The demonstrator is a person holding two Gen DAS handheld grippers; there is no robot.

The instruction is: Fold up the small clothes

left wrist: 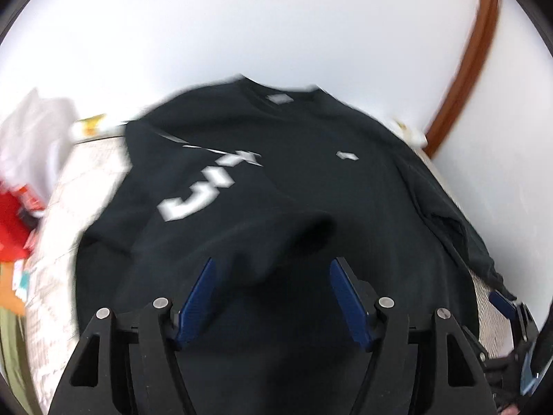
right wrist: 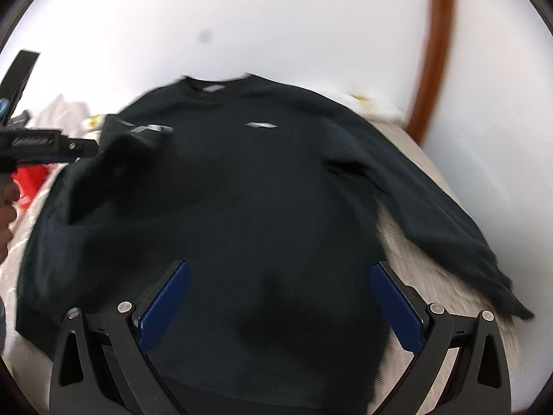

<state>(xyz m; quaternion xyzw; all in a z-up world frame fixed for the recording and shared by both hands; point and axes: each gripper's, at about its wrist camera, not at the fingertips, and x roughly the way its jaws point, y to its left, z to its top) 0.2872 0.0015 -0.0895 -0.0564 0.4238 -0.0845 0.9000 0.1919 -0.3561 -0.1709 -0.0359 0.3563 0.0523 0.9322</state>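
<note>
A large black long-sleeved sweatshirt with white lettering (left wrist: 276,186) is lying spread, chest up, across a pale woven-textured surface (right wrist: 432,276), its neckline pointing toward the far edge beside a white wall. One sleeve is already lying folded inward over the chest near the left edge, showing the white print; the other sleeve (right wrist: 449,228) is still trailing out toward the right edge. So the sleeve-folding step appears to be in hand, roughly half done.

The left tool (left wrist: 271,290) is hanging over the lower body of the garment with its blue-padded jaws standing apart and nothing pinched between them. The right tool (right wrist: 280,297) is hovering over the hem region, jaws spread wide and likewise empty.

The next move probably calls for the right tool to reach the outstretched sleeve near its cuff, pinch it, and carry it across the chest. Both views are motion-blurred, so finer creases cannot be told.

A heap of white and red items (left wrist: 24,180) is sitting past the left edge.
</note>
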